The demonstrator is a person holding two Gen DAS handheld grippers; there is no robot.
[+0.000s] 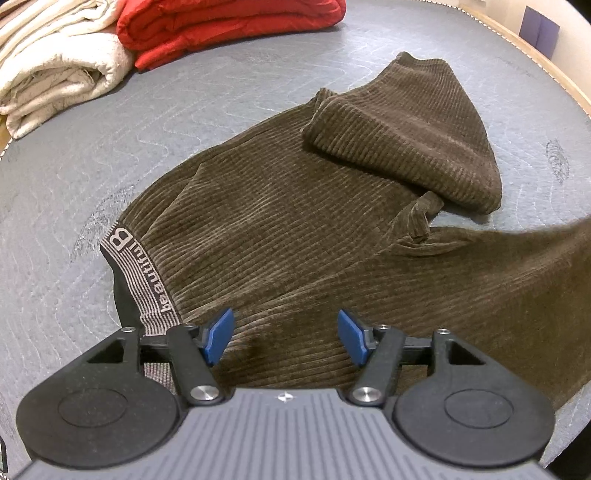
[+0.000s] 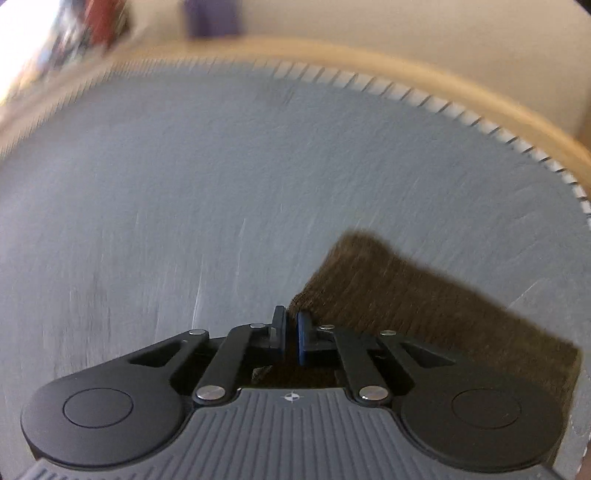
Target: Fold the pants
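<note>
left tongs [image 1: 284, 334] released | right tongs [image 2: 291, 334] clenched, pants [image 1: 295, 229] beside | red blanket [image 1: 229, 29] apart

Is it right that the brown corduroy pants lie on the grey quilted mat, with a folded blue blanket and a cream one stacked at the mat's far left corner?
Not quite: the folded blanket beside the cream blanket is red, not blue, as the left wrist view shows. The rest holds: the brown corduroy pants lie on the grey quilted mat.

Both the left gripper [image 1: 284, 334] and right gripper [image 2: 291, 334] are black, silver-screwed, with blue-padded jaws and ribbed grey bodies.
</note>
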